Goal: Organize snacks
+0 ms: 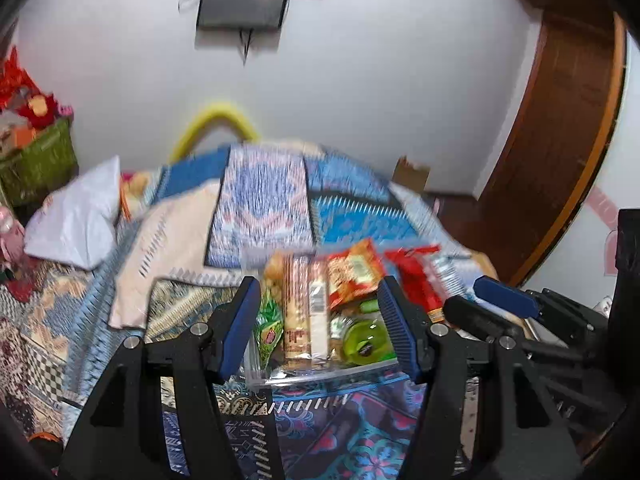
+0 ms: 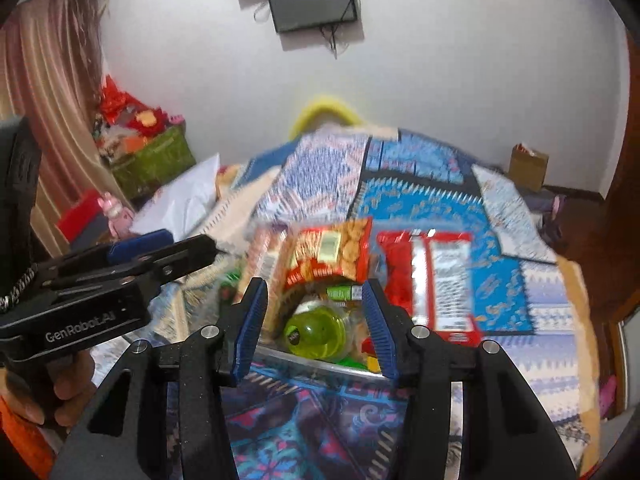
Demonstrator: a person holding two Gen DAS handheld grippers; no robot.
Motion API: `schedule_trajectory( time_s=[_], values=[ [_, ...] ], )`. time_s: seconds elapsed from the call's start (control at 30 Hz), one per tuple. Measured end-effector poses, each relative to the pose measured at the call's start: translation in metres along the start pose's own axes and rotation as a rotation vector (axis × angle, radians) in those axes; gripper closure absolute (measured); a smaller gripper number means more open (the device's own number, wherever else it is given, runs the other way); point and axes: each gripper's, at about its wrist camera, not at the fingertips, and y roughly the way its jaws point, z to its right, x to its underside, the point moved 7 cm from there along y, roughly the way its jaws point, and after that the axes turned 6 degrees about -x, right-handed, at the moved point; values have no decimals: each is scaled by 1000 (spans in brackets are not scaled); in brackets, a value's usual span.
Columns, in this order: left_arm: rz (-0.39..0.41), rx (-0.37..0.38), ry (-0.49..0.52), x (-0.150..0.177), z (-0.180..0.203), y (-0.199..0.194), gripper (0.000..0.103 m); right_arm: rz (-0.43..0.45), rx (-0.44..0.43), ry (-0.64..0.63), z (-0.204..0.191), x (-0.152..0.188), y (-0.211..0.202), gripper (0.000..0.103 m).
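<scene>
Left wrist: fingers (image 1: pixel 240 320) apart, empty, above snacks (image 1: pixel 320 300).

Patterned bedspread (image 2: pixel 420 200); white pillow (image 1: pixel 76 220); wall-mounted TV (image 2: pixel 312 0); green basket (image 2: pixel 152 160) w/ red decor; cardboard box (image 2: pixel 528 166).

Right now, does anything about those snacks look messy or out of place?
Yes. The red packet lies outside the clear tray on the patterned cloth, while the orange cracker bag leans loosely over the other snacks inside.
</scene>
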Motion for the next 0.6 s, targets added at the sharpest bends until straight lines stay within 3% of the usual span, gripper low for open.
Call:
schedule_trajectory(
  time_s=[0.17,0.27,0.4,0.6],
  values=[
    [136,7,4,-15,4,-69,43,117,6,-30,-19,-18,-63,57],
    [221,15,-3,-17,6,-114,33,181,2,-44,-31,-22,-97,56],
    [312,5,8,-15,9,-159,9,260,21,-73,-46,-22,-136,39],
    [379,21,17,-7,16,-203,1,347,48,-81,-58,-16,-172,6]
  ],
)
